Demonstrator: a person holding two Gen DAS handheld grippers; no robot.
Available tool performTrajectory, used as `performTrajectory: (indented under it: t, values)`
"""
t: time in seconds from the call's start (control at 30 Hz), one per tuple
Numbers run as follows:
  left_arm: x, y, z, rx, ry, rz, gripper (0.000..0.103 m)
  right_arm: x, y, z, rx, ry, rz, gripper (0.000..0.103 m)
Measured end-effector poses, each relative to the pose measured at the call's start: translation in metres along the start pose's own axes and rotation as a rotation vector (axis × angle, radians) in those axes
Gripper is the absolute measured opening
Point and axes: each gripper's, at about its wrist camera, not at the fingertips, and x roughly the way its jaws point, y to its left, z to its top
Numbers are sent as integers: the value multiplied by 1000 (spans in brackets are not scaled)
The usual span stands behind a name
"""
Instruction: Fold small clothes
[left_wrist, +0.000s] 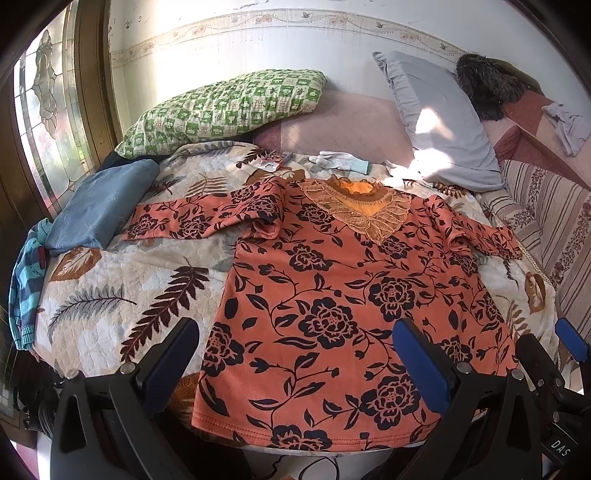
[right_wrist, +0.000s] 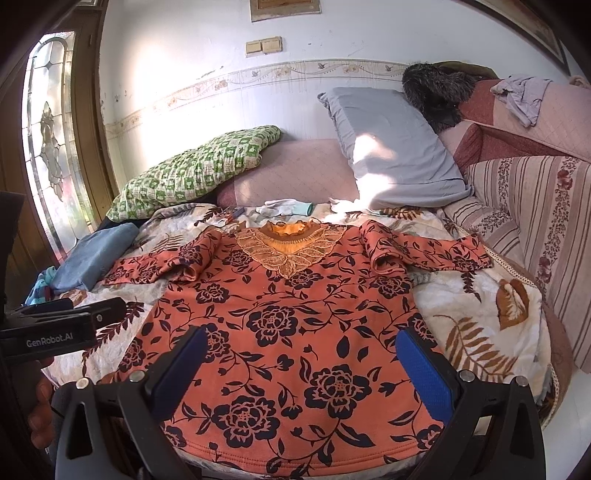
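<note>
The shirt (left_wrist: 332, 302) is lying flat on the bed (left_wrist: 110, 288). Both grippers, left (left_wrist: 295, 354) and right (right_wrist: 301, 365), are hanging wide open, holding nothing. Best is pinching a sleeve (right_wrist: 424, 251) edge and folding it inward smoothly.

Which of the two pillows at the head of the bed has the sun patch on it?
The plain grey pillow, propped by the striped bedding; the green checked pillow near the window lies unlit.

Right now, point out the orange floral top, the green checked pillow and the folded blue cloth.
orange floral top (left_wrist: 332, 314): left wrist view, middle of its front.
green checked pillow (left_wrist: 229, 107): left wrist view, centre of its top face.
folded blue cloth (right_wrist: 96, 254): right wrist view, middle of its upper layer.
</note>
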Motion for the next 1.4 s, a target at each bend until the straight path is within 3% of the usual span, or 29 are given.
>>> performTrajectory:
  t: [0.5, 0.7, 0.87, 1.03, 1.17, 1.23, 1.3, 1.37, 1.4]
  values:
    - [9, 15, -7, -53, 24, -46, 103, 6, 7, -1, -20, 29, -5, 103]
    - [26, 32, -22, -98, 105, -148, 103, 13, -38, -2, 94, 90, 5, 103]
    - [39, 65, -36, -196, 132, -125, 103, 38, -130, -7, 325, 231, 24, 103]
    - [67, 94, -50, -258, 212, -43, 103, 91, -194, -30, 476, 494, 70, 103]
    - [86, 113, -64, -308, 269, -15, 103, 114, -212, -44, 449, 566, 12, 103]
    - [94, 118, -69, -308, 289, -7, 103, 126, -216, -52, 454, 628, 36, 102]
    - [106, 124, -75, -330, 327, -10, 103, 136, -213, -63, 452, 678, 74, 97]
    - [116, 131, -84, -375, 388, -26, 103, 140, -209, -71, 456, 709, 92, 75]
    - [119, 134, -87, -387, 402, -29, 103, 138, -206, -74, 458, 708, 97, 69]
